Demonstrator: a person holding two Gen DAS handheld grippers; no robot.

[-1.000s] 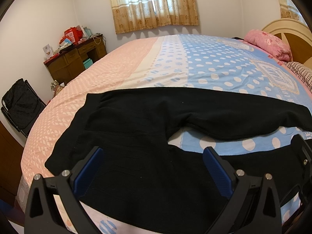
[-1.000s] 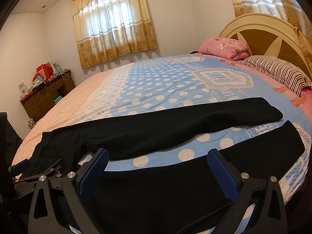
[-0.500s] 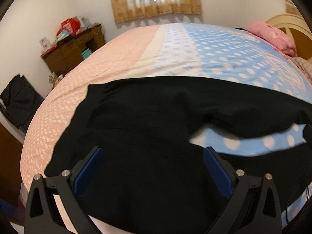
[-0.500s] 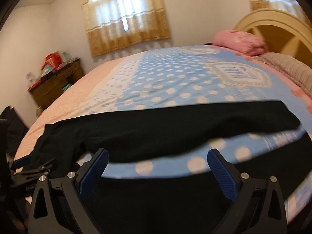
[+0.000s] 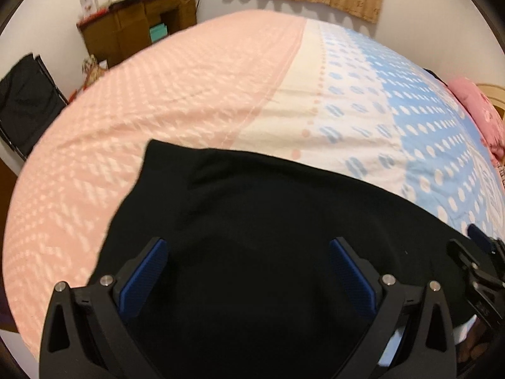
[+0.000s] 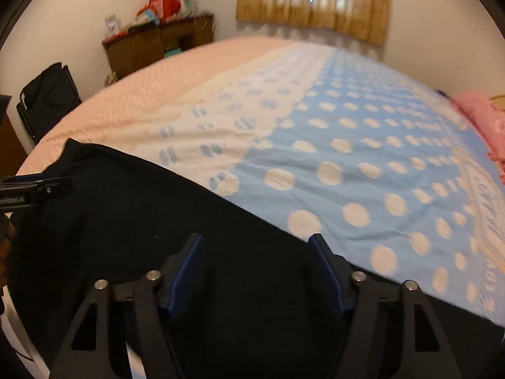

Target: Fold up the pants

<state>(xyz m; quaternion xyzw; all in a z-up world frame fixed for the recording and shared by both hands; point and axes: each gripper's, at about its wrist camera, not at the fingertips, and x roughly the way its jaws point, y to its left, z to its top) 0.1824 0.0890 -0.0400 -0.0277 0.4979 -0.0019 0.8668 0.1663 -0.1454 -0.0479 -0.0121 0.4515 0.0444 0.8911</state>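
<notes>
Black pants (image 5: 258, 221) lie spread flat on the bed near its front edge. In the left wrist view my left gripper (image 5: 247, 271) is open, its blue pads low over the waist end of the pants. In the right wrist view the pants (image 6: 132, 221) fill the lower left, and my right gripper (image 6: 255, 268) is open low over the cloth. The left gripper (image 6: 34, 186) shows at the left edge of the right wrist view, and the right gripper (image 5: 476, 259) shows at the right edge of the left wrist view. The legs' far ends are out of view.
The bedspread (image 5: 189, 101) is pink on the left, blue with white dots (image 6: 363, 158) on the right. A wooden dresser (image 5: 139, 31) with clutter stands against the far wall. A black folding chair (image 5: 25, 101) stands at the left. A pink pillow (image 5: 483, 117) lies at the right.
Both grippers have dropped lower and swung left toward the waist end of the pants. The right gripper's jaws have narrowed somewhat. The pants have not moved.
</notes>
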